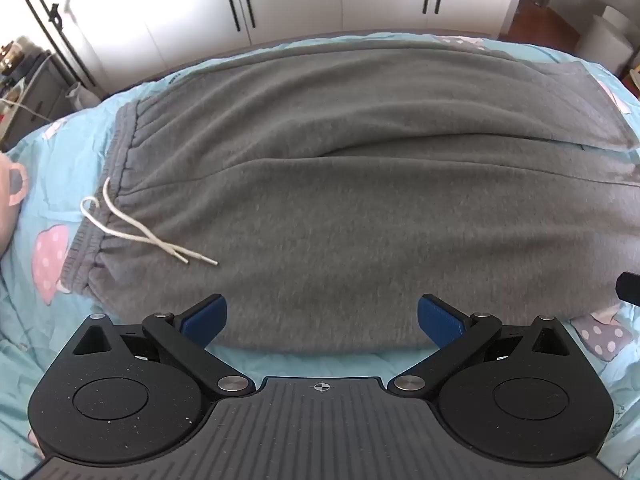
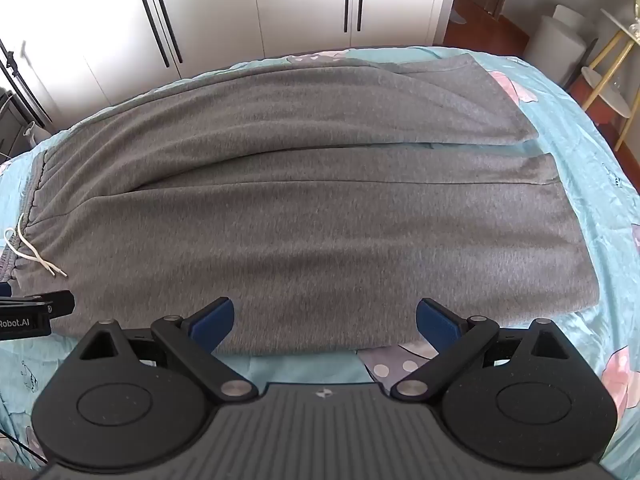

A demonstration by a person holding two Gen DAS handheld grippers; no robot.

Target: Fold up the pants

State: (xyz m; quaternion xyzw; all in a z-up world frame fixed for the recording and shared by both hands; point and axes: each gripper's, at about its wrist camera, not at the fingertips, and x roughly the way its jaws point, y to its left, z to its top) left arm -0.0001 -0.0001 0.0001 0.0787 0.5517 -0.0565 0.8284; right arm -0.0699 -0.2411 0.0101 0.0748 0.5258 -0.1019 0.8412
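- Left wrist view looks steeply down on grey pants (image 1: 360,184) spread flat across a bed under a light-blue bedspread (image 1: 52,152) printed with pink and grey dotted shapes; the waistband (image 1: 120,168) lies to the left, the two legs run off to the right, side by side
- a white drawstring (image 1: 132,228) trails from the waistband onto the grey cloth, its two ends lying loose and close together
- the left gripper (image 1: 322,318) hovers over the near edge of the pants, its blue pads (image 1: 206,316) spread wide and released; cloth shows between them, but neither pad presses on it
- at the right edge of this view a dark part of the other tool (image 1: 628,286) pokes in
- right wrist view shows the same pants (image 2: 320,220) further toward the hems; the far leg's hem (image 2: 504,100) and the near leg's hem (image 2: 576,232) both lie flat on the bedspread (image 2: 580,152), a thin strip of blue between the legs near the ends
- the right gripper (image 2: 324,320) hangs above the near edge of the near leg, pads (image 2: 436,320) wide apart and released, grasping nothing
- the left tool's black body (image 2: 32,312) shows at the left edge, just beside the drawstring (image 2: 28,248)
- white wardrobe doors (image 2: 248,8) with dark handles stand beyond the bed; no container can be made out holding anything
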